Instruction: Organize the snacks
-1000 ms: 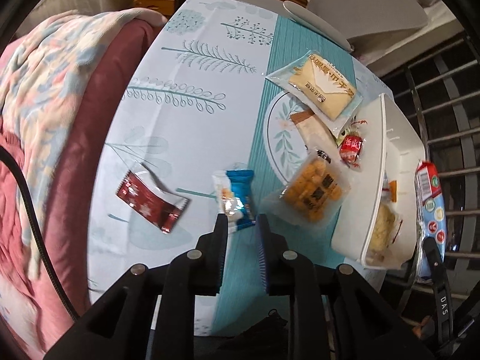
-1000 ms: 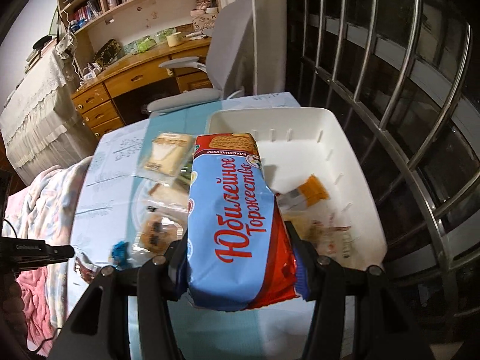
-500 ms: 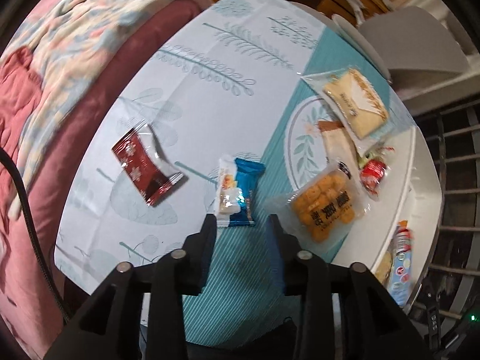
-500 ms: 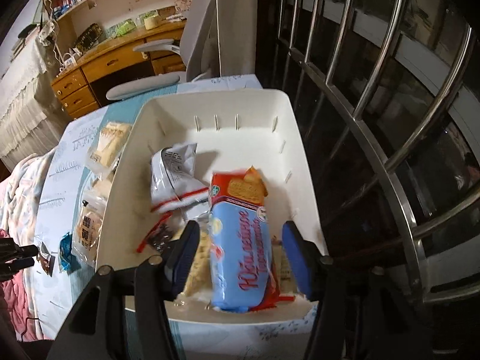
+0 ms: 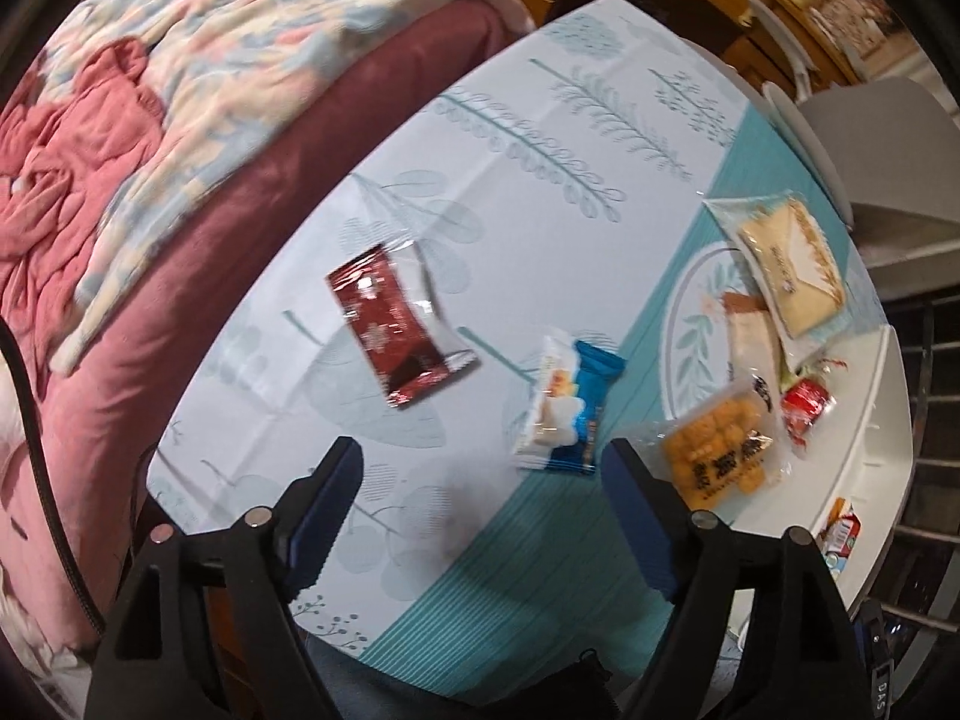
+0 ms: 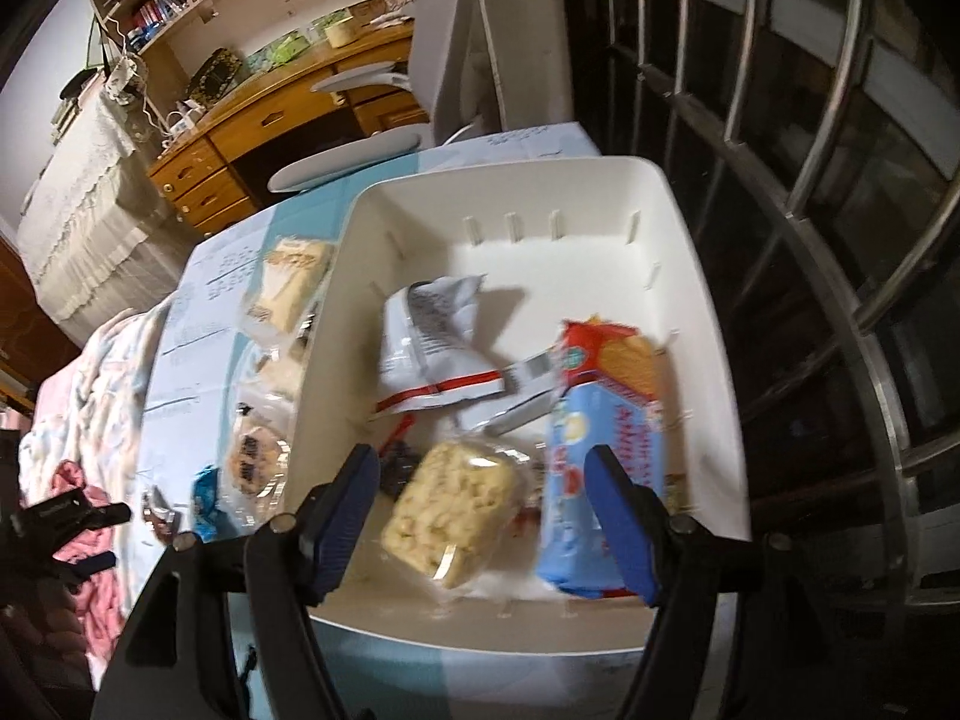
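Your tabletop (image 5: 540, 138) carries the white bin (image 6: 708, 276) along its far edge, and the sorting looks roughly half done — the blue biscuit pack (image 6: 600, 456), a pale puffed bar (image 6: 456, 510) and a grey pouch (image 6: 432, 336) already lie inside. Outside it wait the cracker pack (image 5: 792, 264), the orange snack bag (image 5: 720, 456), the dark red packet (image 5: 390, 324) and the small blue-and-white wrapper (image 5: 564, 414). Your right hand-held gripper (image 6: 480, 510) hangs over the bin, jaws opening, the biscuit pack loose beside one finger. Your left hand-held gripper (image 5: 480, 498) — jaws opening, nothing between them — points down just short of the blue-and-white wrapper.
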The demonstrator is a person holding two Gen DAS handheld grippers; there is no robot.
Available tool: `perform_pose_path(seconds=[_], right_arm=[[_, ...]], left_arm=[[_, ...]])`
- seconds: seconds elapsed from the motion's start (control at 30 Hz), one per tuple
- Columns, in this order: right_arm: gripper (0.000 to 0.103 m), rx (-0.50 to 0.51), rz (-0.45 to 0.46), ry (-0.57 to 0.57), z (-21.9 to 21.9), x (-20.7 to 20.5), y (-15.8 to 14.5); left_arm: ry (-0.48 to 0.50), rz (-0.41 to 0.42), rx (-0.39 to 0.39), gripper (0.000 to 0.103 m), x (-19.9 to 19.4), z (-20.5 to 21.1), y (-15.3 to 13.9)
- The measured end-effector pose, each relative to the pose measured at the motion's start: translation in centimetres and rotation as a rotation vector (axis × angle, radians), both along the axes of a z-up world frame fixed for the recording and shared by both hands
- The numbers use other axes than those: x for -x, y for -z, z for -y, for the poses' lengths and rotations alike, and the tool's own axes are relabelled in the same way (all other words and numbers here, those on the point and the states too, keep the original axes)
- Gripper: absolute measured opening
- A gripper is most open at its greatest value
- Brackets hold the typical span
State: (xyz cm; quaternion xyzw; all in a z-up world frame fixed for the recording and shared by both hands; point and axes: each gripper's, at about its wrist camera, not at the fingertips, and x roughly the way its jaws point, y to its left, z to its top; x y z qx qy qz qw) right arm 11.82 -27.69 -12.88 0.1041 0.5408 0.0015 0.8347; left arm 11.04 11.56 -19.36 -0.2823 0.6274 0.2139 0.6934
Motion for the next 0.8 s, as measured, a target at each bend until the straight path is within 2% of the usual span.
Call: perform_pose_path(seconds=[0.17,0.33,0.53,0.63,0.8], right_arm=[[0.071,-0.054,-0.026,-0.007,-1.9,-0.4,0.3],[0.071,-0.151,-0.061,-0.003,-4.4,-0.9,0.4],[0.072,-0.253,-0.104,0.027,-7.3,-1.4,0.7],[0.077,-0.299,-0.124,0.046,-9.0,-1.6,1.0],[0.078,-0.328,-0.166,0.069,-11.8,-1.9,1.9]], left_arm=[[-0.036,-0.035,0.015,0.082,1.0,-1.6,0.9],[-0.067,-0.079,0.037,0.082,1.8,-3.6,1.8],[-0.167,-0.163,0.099,0.082,2.5,-6.7,3.6],[-0.190,-0.195,0.124,0.082,2.3,-8.1,4.2],[-0.219,-0.243,0.147,0.082,1.5,-10.0,5.3]])
